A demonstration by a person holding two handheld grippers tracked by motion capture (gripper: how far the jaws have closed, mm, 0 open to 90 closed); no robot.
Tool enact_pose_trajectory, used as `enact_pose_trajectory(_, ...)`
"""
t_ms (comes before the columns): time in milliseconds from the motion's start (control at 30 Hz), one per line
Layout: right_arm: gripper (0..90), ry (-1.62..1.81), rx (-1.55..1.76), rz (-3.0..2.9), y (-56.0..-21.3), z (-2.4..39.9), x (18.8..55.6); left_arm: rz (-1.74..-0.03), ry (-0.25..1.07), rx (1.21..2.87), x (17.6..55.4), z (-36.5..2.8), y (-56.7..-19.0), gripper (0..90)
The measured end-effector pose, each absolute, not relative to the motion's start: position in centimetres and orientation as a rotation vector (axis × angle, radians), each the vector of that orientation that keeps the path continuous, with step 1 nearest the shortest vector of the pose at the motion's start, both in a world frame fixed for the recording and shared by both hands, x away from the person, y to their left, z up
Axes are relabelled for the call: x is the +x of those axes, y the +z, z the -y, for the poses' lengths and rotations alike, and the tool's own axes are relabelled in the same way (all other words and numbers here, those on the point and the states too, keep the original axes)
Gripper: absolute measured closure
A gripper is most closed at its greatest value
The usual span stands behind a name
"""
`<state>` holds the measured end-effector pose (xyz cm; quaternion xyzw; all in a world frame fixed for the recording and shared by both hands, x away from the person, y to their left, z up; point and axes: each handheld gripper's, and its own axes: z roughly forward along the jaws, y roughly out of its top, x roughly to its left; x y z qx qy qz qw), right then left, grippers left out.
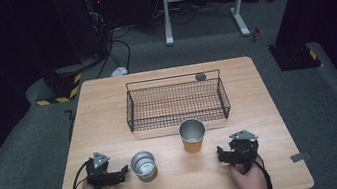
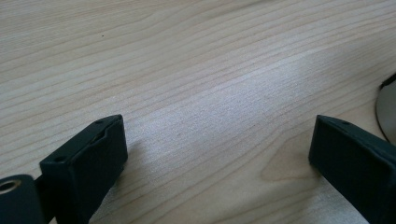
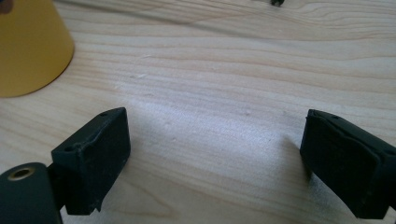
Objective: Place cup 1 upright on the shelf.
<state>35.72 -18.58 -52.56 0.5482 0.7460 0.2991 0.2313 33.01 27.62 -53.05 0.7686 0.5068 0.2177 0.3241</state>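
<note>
Two cups are seen on the table (image 1: 108, 108): a silver cup (image 1: 143, 165) just beside the left tool (image 1: 118, 175), and a yellow cup (image 1: 193, 135) near the right tool (image 1: 229, 156), in front of the wire basket (image 1: 176, 104). Both tools are held wide open and nothing is gripped. Nothing is judged done yet; each cup remains to be grasped.

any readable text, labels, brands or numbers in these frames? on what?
None readable. The silver cup, the orange cup and the wire basket show no print. The black-and-yellow stripes on the floor base are a hazard marking, not words. Both grippers, left and right, carry no legible label.
</note>
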Motion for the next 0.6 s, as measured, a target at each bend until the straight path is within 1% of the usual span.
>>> enact_pose_trajectory(367, 8.5, 0.833, 1.491, -2.071, -52.55, 18.61, 35.49, -1.325, 0.562, 2.015, 32.81, -27.73, -53.06, 4.3)
enact_pose_trajectory(600, 8.5, 0.835, 1.494, -2.074, -52.55, 18.61, 35.47, -1.359, 0.582, 2.015, 32.77, -27.87, -53.06, 3.5)
